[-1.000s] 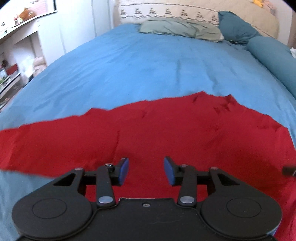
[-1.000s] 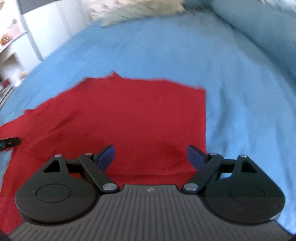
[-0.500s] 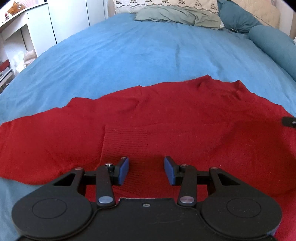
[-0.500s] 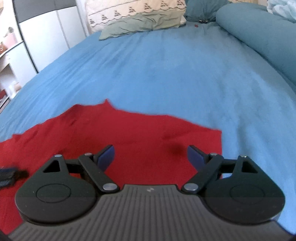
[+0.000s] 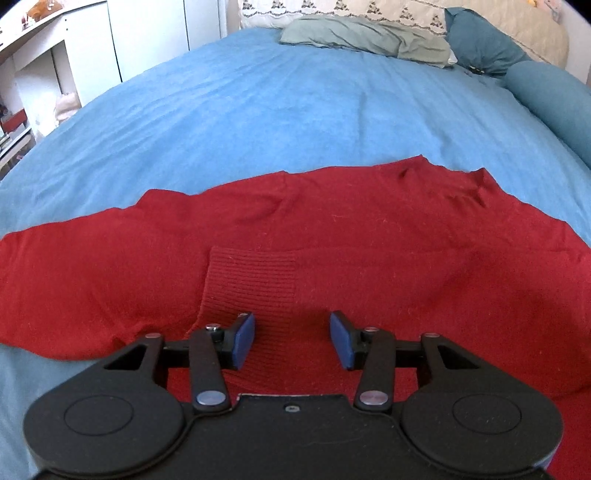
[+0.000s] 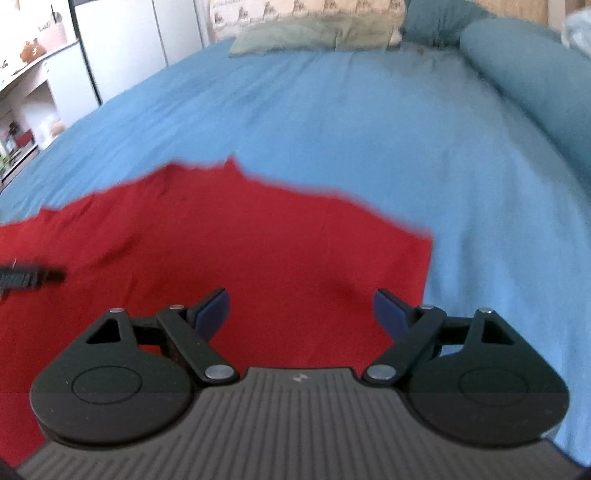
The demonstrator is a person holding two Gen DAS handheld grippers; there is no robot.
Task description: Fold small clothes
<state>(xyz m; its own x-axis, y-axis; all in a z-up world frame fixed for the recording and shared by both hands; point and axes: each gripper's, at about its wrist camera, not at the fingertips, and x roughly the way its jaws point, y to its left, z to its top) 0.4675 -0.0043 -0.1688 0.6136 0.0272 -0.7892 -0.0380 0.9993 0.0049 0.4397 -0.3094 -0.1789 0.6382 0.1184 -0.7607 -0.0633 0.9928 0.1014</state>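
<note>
Red sweater (image 5: 369, 258) is laid flat on blue bed cover (image 5: 277, 122), w/ ribbed cuff (image 5: 251, 284) folded onto its body.

Left gripper (image 5: 292, 338) is held just above the cuff, jaws apart, nothing clamped. Right gripper (image 6: 301, 314) is held over sweater's right part near its edge, jaws wide apart, also nothing betw. them. Pillows (image 5: 365, 35) are seen at far end of bed, white cabinets (image 6: 122, 48) at left.
</note>
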